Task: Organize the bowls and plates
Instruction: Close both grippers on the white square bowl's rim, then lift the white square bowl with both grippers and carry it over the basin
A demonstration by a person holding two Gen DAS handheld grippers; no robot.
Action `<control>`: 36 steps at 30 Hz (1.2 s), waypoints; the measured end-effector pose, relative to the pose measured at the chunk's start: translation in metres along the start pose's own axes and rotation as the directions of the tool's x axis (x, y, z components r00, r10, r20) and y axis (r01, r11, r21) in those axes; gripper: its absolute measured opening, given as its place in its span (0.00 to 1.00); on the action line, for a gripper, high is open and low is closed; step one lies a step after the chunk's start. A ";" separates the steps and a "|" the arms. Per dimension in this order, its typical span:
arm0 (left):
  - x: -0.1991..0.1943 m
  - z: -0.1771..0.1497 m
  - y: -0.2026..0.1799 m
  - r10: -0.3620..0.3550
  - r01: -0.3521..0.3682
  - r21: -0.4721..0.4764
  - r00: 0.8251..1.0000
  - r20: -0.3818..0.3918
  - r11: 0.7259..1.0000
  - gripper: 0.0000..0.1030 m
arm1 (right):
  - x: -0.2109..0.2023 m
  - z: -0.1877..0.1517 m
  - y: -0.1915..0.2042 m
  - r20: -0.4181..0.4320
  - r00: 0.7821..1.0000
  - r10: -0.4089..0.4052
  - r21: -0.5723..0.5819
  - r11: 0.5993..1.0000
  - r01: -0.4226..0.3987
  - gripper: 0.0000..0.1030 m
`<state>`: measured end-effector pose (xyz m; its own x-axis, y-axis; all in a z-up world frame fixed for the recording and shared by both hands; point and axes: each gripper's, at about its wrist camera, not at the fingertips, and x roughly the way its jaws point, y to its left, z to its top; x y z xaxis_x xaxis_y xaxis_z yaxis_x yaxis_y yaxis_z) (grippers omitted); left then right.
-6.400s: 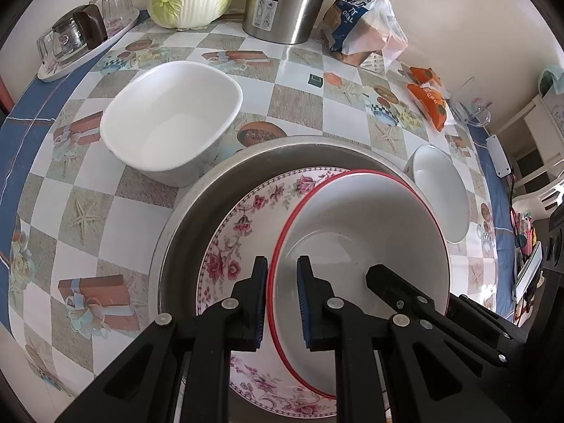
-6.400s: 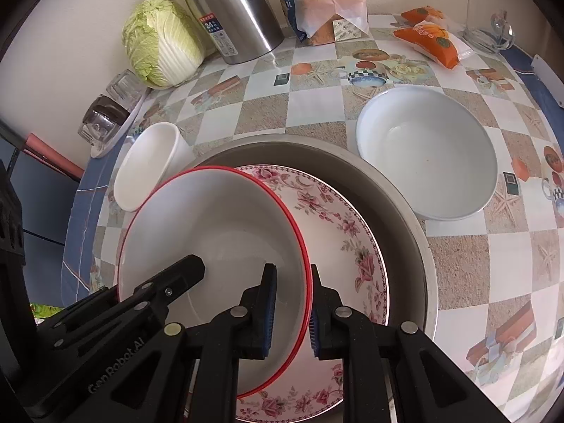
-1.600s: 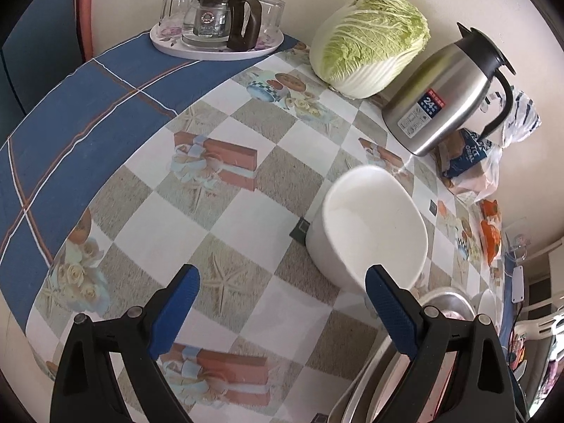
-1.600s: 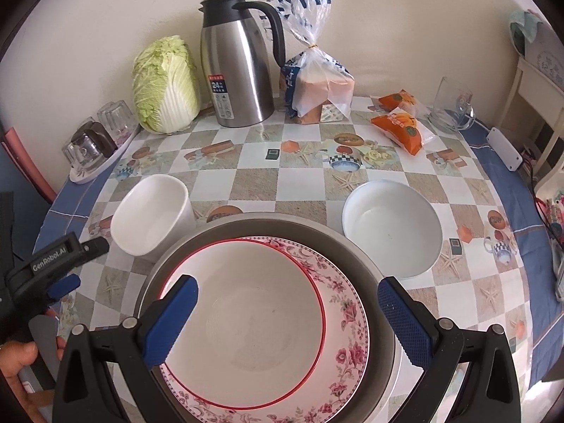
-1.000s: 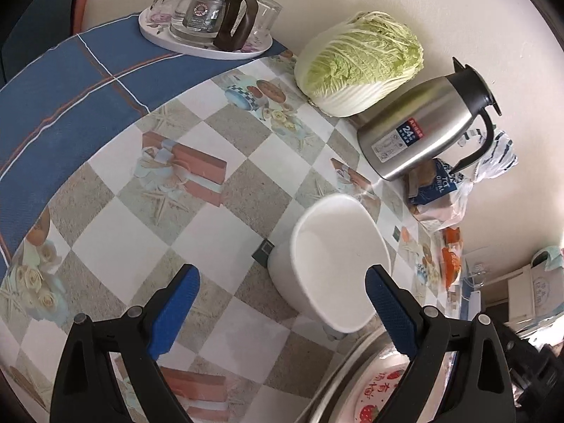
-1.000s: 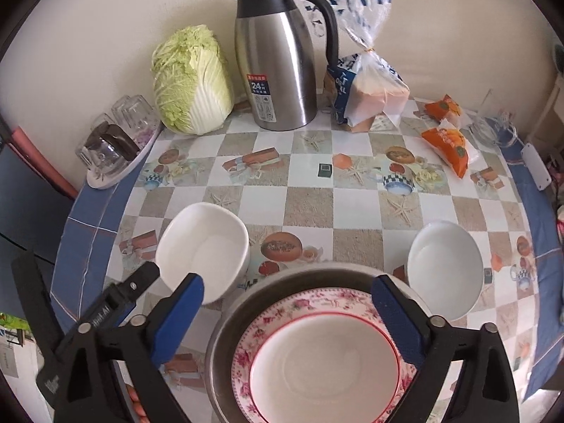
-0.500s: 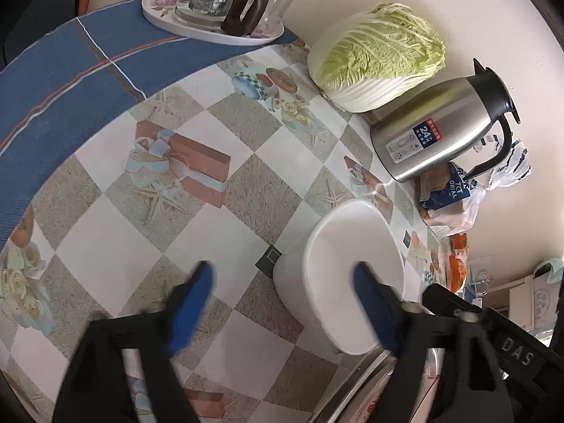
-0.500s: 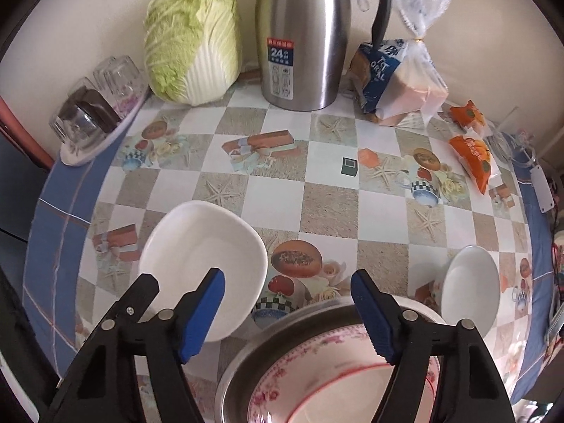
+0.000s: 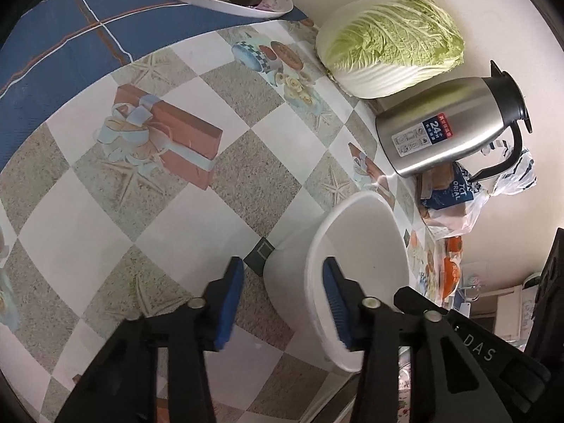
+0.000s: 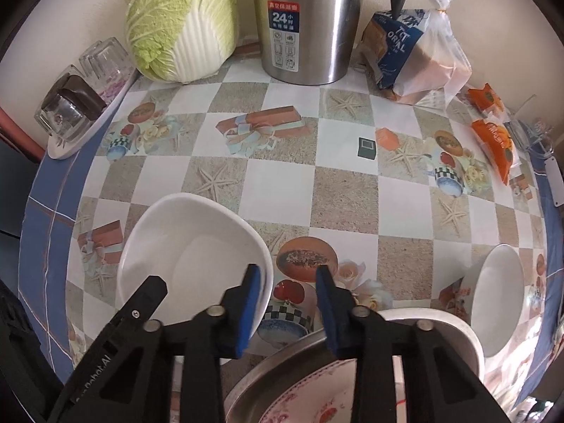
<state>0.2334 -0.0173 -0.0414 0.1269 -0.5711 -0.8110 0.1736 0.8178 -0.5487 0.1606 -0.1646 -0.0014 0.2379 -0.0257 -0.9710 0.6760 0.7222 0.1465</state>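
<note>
Both hand-held grippers, left (image 9: 280, 298) and right (image 10: 287, 303), closing astride opposite rims of white bowl (image 9: 356, 264), pads not yet pressing; uneven bite risks tipping bowl

A deep white squarish bowl (image 10: 192, 246) stands upright at lower left; a round white bowl (image 10: 497, 298) sits at right edge.
</note>
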 end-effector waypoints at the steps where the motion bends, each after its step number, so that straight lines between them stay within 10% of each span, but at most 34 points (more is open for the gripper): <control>1: 0.001 0.000 0.000 0.001 -0.001 0.003 1.000 -0.002 1.000 0.36 | 0.002 0.000 0.000 0.002 1.000 0.007 -0.002 1.000 -0.007 0.29; 36: -0.007 0.006 -0.007 -0.004 0.004 0.045 1.000 -0.009 0.999 0.25 | 0.008 -0.004 0.021 -0.023 0.999 0.045 -0.049 0.998 -0.046 0.14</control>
<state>0.2365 -0.0194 -0.0304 0.1173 -0.5734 -0.8108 0.2183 0.8114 -0.5422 0.1739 -0.1467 -0.0069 0.2519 0.0222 -0.9675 0.6292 0.7558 0.1812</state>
